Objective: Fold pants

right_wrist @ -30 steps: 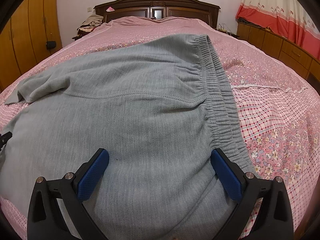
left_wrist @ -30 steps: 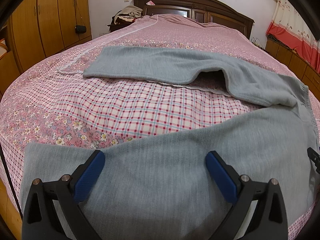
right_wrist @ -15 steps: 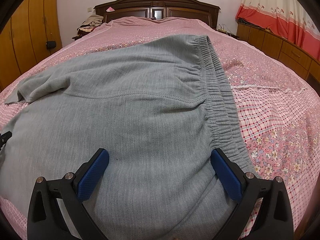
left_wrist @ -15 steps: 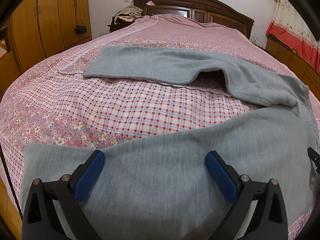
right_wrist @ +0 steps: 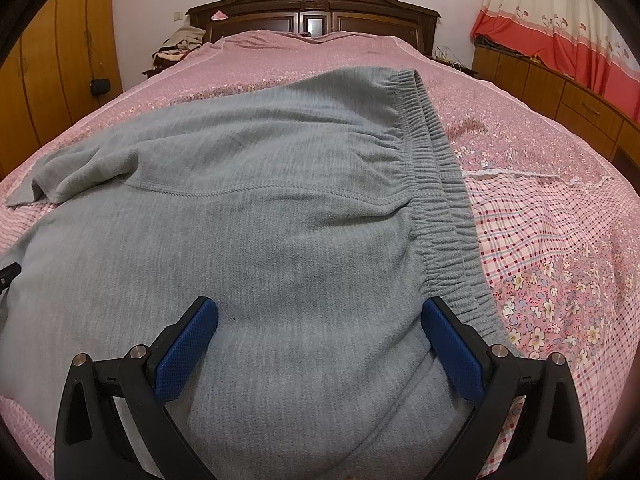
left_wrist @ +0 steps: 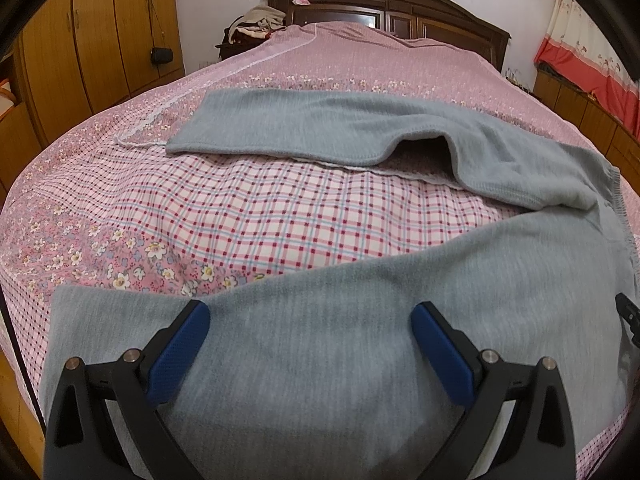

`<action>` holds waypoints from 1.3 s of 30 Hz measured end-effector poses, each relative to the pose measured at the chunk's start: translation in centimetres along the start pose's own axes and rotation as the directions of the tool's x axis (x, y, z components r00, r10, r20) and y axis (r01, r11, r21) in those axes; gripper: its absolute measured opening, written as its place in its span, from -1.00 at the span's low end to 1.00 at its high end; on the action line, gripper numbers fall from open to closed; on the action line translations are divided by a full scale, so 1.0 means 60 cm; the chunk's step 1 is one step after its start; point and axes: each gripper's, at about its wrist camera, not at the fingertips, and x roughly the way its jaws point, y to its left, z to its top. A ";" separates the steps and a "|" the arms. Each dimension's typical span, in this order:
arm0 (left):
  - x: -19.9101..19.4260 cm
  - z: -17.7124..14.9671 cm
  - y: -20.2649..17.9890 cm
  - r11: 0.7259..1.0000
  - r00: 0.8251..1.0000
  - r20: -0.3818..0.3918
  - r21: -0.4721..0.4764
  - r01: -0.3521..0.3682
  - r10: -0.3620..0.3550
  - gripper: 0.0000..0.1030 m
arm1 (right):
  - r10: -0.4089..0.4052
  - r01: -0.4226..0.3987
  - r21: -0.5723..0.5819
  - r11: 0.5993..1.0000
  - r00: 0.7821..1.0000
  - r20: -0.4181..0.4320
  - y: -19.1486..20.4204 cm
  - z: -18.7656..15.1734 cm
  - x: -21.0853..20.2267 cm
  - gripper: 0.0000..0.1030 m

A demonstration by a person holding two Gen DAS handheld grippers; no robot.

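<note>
Grey fleece pants (left_wrist: 360, 312) lie spread on the bed, legs apart in a V. In the left wrist view the near leg runs under my left gripper (left_wrist: 310, 320), and the far leg (left_wrist: 304, 128) lies across the bed behind. My left gripper is open and empty over the near leg. In the right wrist view the pants' seat (right_wrist: 256, 232) fills the middle, with the elastic waistband (right_wrist: 436, 192) along its right side. My right gripper (right_wrist: 319, 318) is open and empty over the near hip, its right finger by the waistband's end.
The bed (left_wrist: 248, 224) has a pink floral and plaid cover. A dark wooden headboard (right_wrist: 316, 12) stands at the far end, with a pile of clothes (left_wrist: 256, 24) beside it. Wooden wardrobes (left_wrist: 100, 40) stand at the left, low cabinets and a curtain (right_wrist: 560, 24) at the right.
</note>
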 end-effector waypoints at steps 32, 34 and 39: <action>0.001 -0.004 0.003 1.000 1.000 0.007 0.000 0.002 -0.002 0.99 | -0.012 0.012 -0.011 1.000 1.000 -0.002 -0.001 -0.003 0.004 1.00; 0.001 -0.004 0.003 1.000 1.000 0.007 0.000 0.002 -0.002 0.99 | -0.014 0.013 -0.011 1.000 1.000 -0.003 -0.001 -0.004 0.004 1.00; 0.001 -0.004 0.003 1.000 1.000 0.008 -0.001 0.003 -0.003 0.99 | -0.016 0.016 -0.009 1.000 1.000 -0.009 0.000 -0.003 0.005 1.00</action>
